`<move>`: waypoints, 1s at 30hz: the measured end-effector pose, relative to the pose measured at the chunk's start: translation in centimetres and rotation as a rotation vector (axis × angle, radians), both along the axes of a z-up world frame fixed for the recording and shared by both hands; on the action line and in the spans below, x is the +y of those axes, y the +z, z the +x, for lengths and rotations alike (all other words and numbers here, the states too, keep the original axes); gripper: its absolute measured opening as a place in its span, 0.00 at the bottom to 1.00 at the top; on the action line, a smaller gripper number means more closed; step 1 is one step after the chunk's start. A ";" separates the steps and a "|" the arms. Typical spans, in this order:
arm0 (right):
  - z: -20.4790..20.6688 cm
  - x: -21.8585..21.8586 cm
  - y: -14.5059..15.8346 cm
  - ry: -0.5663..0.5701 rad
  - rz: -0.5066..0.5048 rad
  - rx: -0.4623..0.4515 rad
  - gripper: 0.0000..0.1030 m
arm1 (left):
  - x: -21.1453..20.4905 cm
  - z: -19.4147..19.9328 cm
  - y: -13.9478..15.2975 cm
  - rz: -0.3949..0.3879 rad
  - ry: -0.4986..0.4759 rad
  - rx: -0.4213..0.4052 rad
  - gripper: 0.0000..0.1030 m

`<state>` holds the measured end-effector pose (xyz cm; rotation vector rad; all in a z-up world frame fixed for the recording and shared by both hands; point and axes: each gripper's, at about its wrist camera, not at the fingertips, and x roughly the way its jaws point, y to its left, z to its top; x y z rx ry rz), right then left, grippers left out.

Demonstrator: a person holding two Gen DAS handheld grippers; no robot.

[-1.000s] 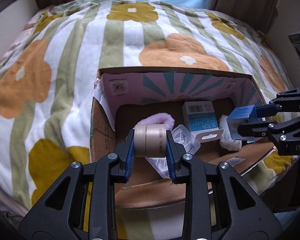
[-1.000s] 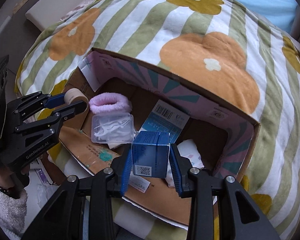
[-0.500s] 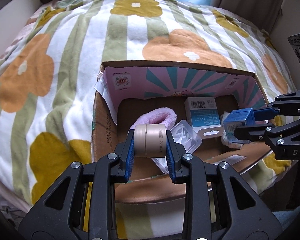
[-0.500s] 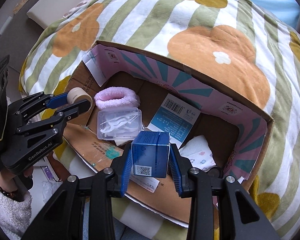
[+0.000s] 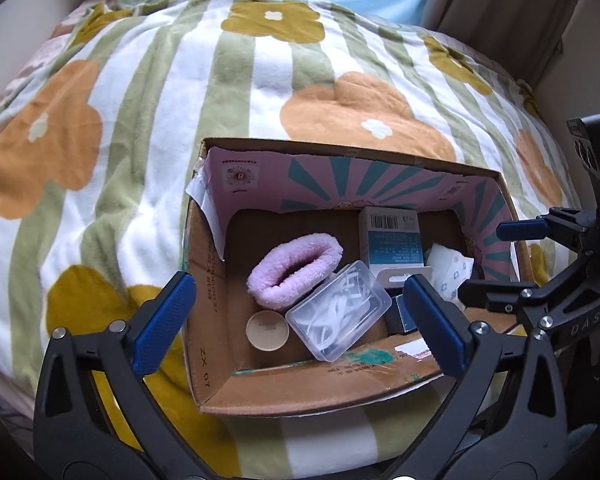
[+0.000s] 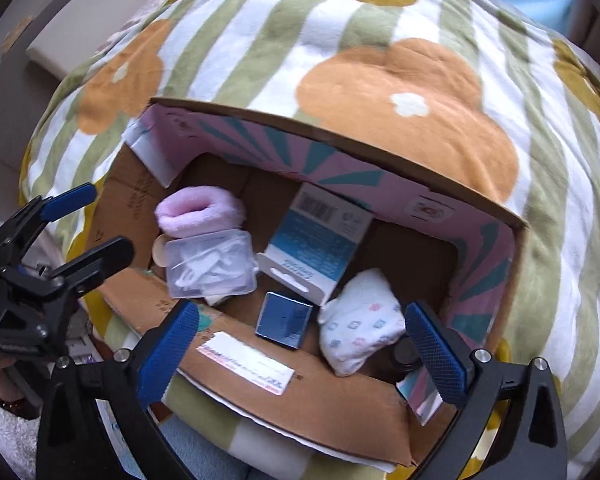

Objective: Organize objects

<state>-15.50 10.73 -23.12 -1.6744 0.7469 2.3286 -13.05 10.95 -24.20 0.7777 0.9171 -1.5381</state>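
Both grippers hang above the cardboard box (image 5: 204,320) that sits on the flowered blanket (image 5: 140,120) of the bed, and both are empty: the left gripper (image 5: 296,312) has its blue pads wide apart, and the right gripper (image 6: 300,344) is spread open in the same way. The roll of tape (image 5: 267,331) lies flat on the box floor near the left wall, touching the pink fluffy sock (image 5: 296,272) and just beside the clear plastic case (image 5: 338,322). The small blue box (image 6: 284,319) rests near the front wall, between the clear case and the white patterned pouch (image 6: 360,326), with the light blue carton (image 6: 320,240) behind it. I judge that the two items are placed, so the step in hand is to lift away cleanly. To do it well, each gripper should rise straight up with the fingers kept apart, so that no pad catches the front flap or pushes the clear case. The box stands on soft bedding, so any knock on its wall may tip it.
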 end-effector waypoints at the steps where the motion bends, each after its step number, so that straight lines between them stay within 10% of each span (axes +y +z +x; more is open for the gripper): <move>1: 0.1 0.1 0.0 -0.013 0.006 -0.005 1.00 | -0.1 -0.1 0.0 0.003 -0.005 -0.009 1.00; 30: 0.4 0.5 2.4 -0.146 0.022 0.049 1.00 | -0.6 -0.3 3.7 0.005 0.250 -0.053 1.00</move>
